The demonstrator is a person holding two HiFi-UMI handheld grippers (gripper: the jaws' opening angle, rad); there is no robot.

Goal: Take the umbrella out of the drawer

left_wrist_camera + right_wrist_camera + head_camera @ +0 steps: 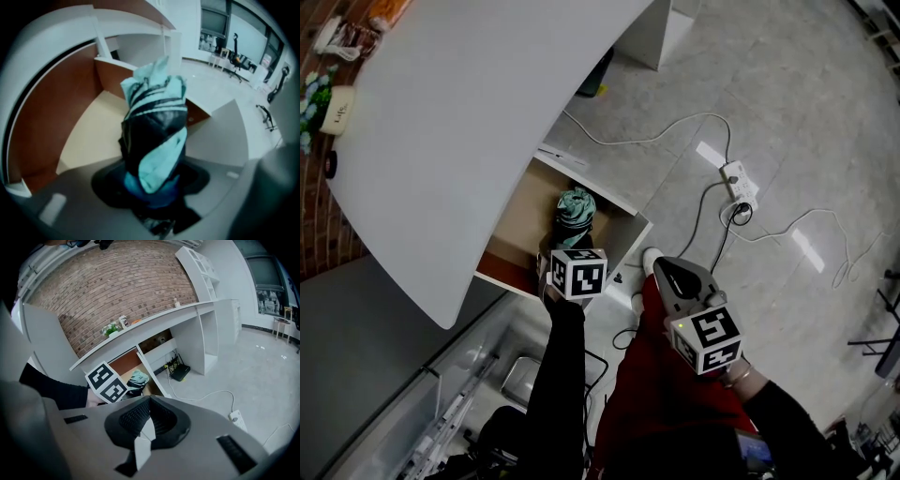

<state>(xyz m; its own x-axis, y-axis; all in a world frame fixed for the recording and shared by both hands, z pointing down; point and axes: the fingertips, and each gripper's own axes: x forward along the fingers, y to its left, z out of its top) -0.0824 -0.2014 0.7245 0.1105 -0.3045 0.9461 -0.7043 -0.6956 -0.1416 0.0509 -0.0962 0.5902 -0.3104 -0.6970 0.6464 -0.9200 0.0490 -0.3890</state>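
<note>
Clamping the teal-and-black umbrella (154, 126) in the open drawer (517, 225) is the left hand-held gripper (154, 190); the right hand-held gripper (144, 434) is closed, empty.

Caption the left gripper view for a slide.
Left gripper clamped on a folded teal-and-black umbrella, with the open wooden drawer behind it.

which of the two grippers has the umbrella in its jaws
The left gripper: the folded teal and black umbrella is clamped between its jaws at the open drawer. The right gripper has its jaws together on nothing.
</note>
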